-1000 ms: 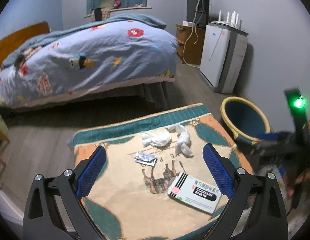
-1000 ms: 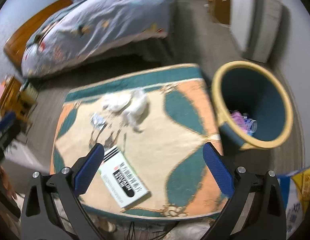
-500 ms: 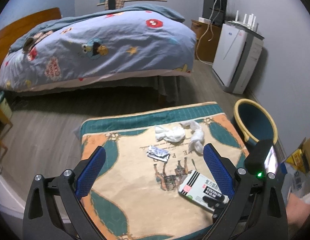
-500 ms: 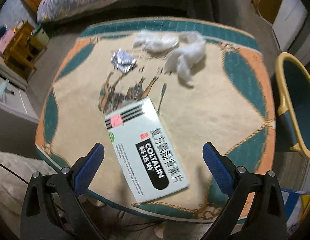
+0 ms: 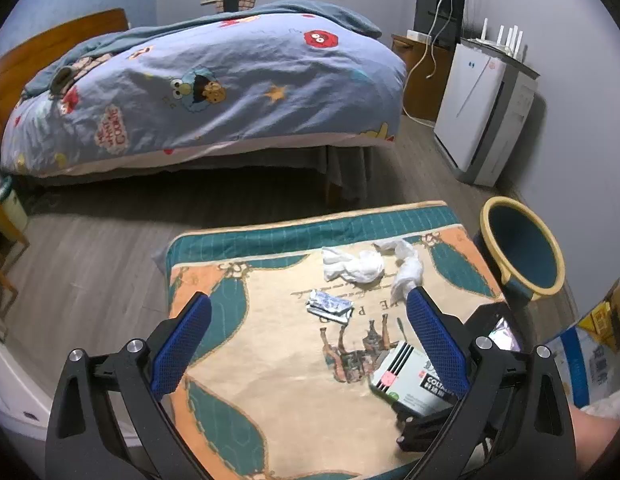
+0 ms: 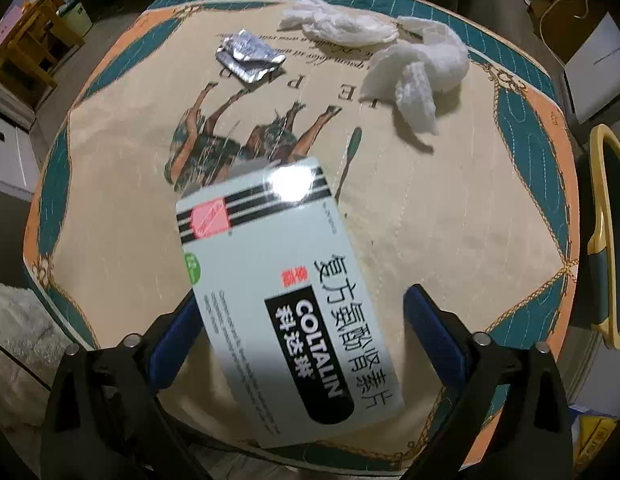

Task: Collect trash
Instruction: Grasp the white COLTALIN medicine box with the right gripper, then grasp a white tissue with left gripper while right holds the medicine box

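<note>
The left gripper [image 5: 306, 344] hangs released over the near left part of the cushioned table top with its cream, teal and orange printed cover [image 5: 246, 344], nothing between its blue pads. Further right on that cover lie the crumpled silver foil blister pack [image 5: 329, 306], two wads of white tissue [image 5: 355, 266] and, at the near right edge, the flat white medicine box printed COLTALIN [image 6: 286, 300]. The step in hand looks like the pick-up of that box: the right gripper [image 6: 300, 328] points steeply down at it with the box between its wide-set jaws, which have just been closing a little; the pads do not appear to press on the cardboard yet. The next move, I judge, calls for squaring the jaws to the box's long sides, since it lies askew between them, then pinching and carrying it right to the round teal bin with a yellow rim [image 5: 523, 250] beside the table. The left pad is partly hidden behind the box, so contact there cannot be ruled out; the bin's contents are not visible, and the right view cuts it off at the frame edge.
</note>
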Demonstrator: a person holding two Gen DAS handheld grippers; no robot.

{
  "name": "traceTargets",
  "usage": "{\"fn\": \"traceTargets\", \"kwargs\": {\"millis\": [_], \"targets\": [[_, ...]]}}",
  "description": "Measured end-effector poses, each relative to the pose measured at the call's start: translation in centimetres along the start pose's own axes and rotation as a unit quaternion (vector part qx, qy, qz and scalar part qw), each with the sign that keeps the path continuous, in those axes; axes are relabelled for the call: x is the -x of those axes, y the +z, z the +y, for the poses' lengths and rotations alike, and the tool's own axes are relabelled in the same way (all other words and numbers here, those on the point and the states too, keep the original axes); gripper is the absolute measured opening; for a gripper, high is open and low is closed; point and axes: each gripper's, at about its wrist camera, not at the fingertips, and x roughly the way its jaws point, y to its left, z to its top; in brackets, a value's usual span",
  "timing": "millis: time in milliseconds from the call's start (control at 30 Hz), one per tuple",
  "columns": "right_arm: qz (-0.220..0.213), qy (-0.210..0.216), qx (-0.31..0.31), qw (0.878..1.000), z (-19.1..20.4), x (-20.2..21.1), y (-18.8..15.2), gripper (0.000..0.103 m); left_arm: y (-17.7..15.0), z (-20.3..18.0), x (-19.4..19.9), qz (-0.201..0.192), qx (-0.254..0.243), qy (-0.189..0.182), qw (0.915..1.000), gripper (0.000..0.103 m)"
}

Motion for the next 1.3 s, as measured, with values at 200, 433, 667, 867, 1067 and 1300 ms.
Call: {"fn": "traceTargets", "kwargs": {"millis": [200, 433, 667, 867, 1067, 1300], "targets": [[-0.014, 0.007, -0.038, 0.999, -1.5, 1.7, 0.2, 0.076, 0.2, -0.1, -0.3, -0.001, 0.0, 0.002, 1.0, 0.097], [-0.04, 0.01, -0.087, 0.995, -5.8, 7.6, 1.1, 0.076, 1.2, -1.0, -1.9, 0.004, -0.018, 0.014, 0.9997, 0.097], [-0.112, -0.015, -0.124, 0.986, -12.3, 13.2, 2.4, 0.076, 2.0, -3.6, -5.2, 0.006, -0.052, 0.006, 0.9986, 0.097], [-0.13, 0.025, -0.194, 0.972, -16.4, 12.8, 2.5, 0.076, 0.8, -7.7, -10.3, 0.04, -0.113, -0.003, 0.9928, 0.097], [-0.127, 0.028, -0.205, 0.97, -18.4, 12.5, 2.7, 0.076, 0.1, -11.4, -14.2, 0.054, -0.157, -0.027, 0.9857, 0.097], [-0.13, 0.049, -0.23, 0.963, -20.6, 12.3, 2.1, 0.076, -0.1, -13.0, -17.6, 0.05, -0.123, -0.037, 0.9905, 0.097]]}}
